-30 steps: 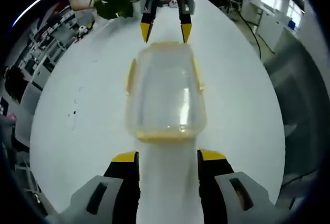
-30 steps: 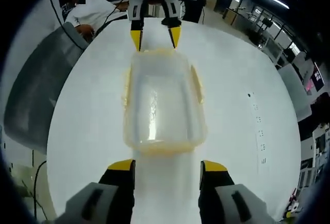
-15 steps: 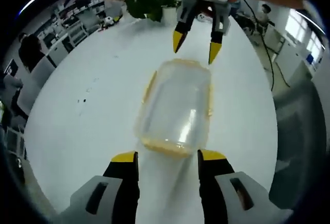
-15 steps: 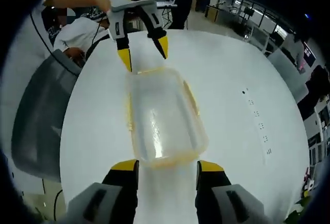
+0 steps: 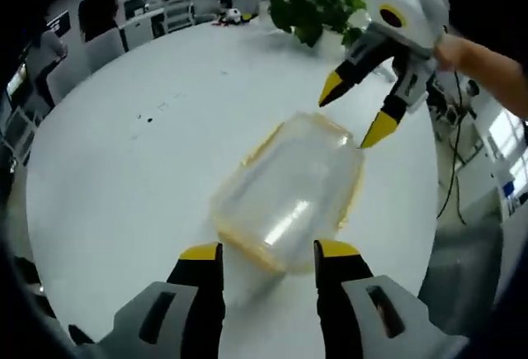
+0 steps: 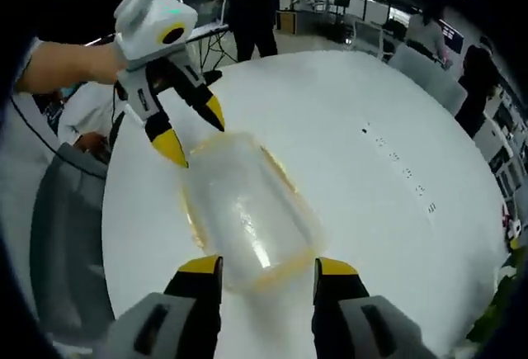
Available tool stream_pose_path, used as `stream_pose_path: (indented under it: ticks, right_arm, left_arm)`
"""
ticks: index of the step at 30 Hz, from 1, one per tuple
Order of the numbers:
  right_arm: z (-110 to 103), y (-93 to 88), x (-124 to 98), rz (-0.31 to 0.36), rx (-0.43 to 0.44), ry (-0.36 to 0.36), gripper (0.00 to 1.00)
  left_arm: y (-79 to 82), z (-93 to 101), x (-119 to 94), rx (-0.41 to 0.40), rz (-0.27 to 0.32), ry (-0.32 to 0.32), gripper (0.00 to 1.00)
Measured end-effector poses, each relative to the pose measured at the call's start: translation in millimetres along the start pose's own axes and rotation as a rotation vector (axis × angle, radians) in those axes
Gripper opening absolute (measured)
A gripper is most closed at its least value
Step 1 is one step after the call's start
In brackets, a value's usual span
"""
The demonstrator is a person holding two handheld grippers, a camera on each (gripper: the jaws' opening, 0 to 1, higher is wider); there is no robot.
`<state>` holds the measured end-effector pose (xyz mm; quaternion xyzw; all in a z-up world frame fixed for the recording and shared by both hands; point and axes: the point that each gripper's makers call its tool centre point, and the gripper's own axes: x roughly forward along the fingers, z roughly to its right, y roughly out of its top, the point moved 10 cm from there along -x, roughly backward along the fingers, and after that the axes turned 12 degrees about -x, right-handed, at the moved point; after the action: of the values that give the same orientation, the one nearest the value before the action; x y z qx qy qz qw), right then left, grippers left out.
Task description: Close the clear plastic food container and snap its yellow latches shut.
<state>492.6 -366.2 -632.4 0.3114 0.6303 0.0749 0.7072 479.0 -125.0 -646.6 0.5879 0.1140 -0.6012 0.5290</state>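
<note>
Left gripper view looks down on a white round table (image 5: 124, 186), where the clear plastic food container (image 5: 289, 190) lies just ahead of the left gripper (image 5: 268, 253). Its jaws are spread apart with nothing between them, and the container's near yellow-edged end sits just beyond their tips (whether they touch it I cannot tell). The lid appears to rest on top of the container, and yellow latches (image 5: 262, 143) run along its sides; whether any is snapped down is too blurred to say. At the container's far end the right gripper (image 5: 357, 111) hangs with its yellow-tipped jaws held wide, one tip close to the container's far corner. A person's bare forearm (image 5: 487, 66) reaches in behind that gripper. Past it, at the table's far edge, stands a leafy green plant (image 5: 309, 12). People sit at desks in the room beyond.

Right gripper view shows the same container (image 6: 247, 210) from its other end, lying slantwise just ahead of the right gripper (image 6: 267, 262), whose jaws stand apart and hold nothing. The left gripper (image 6: 194, 132) hovers over the container's far end, jaws parted, one yellow tip just over the rim. The white table (image 6: 371, 194) spreads to that gripper's right, with a few small dark marks (image 6: 400, 169) on it.
</note>
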Motion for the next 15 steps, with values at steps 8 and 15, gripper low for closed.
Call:
stream_pose_path:
  ticks: [8, 15]
  right_arm:
    - [0.8, -2.2, 4.3, 0.006, 0.152, -0.049, 0.45]
    - [-0.2, -1.5, 9.1, 0.046, 0.233, -0.073, 0.48]
  left_arm:
    - [1.5, -4.2, -0.2, -0.215, 0.068, 0.023, 0.42]
    - [-0.7, -8.5, 1.9, -0.365, 0.108, 0.005, 0.41]
